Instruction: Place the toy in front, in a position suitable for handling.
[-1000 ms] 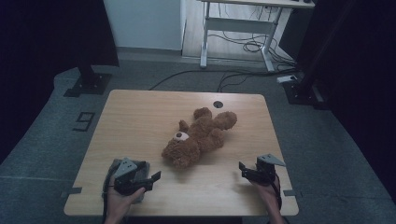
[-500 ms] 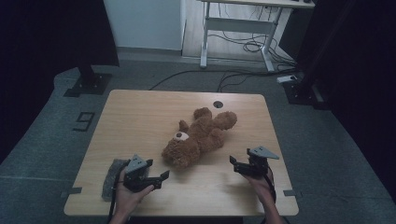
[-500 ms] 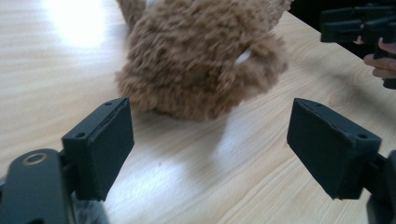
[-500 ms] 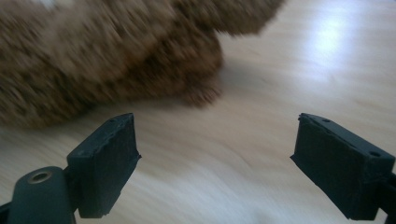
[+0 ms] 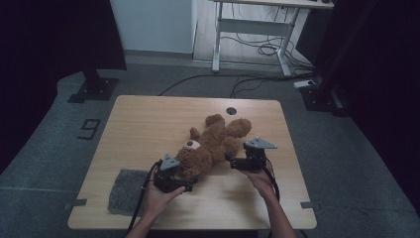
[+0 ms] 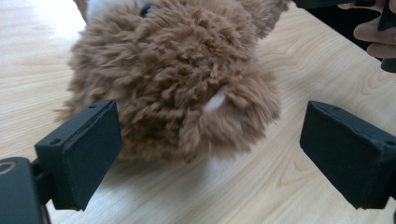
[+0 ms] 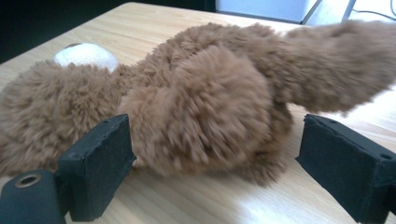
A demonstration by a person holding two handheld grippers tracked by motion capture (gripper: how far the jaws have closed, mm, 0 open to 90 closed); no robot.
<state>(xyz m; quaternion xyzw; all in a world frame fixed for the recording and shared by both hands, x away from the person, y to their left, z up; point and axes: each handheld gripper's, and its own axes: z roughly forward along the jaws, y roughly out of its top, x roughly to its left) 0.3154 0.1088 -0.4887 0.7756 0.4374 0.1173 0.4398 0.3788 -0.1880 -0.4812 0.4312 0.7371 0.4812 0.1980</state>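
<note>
Wooden table [image 5: 148,129] is seen under a dim room, with a bear [image 5: 213,146] lying at its centre. Since a second ago both grippers have been brought in: the left gripper [image 5: 190,182] at the head, the right gripper [image 5: 232,161] at an arm. Jaws on both have just been opening and stand wide around fur, unpressed, so a two-sided grasp seems prepared. The bear's long axis runs from 7 to 1 o'clock, head toward 7

1. The teddy bear's [image 6: 177,79] face gets chopped off by the top edge in the left gripper view.
2. Its leg [image 7: 336,65] is blurry and runs off the right edge in the right gripper view.
</note>
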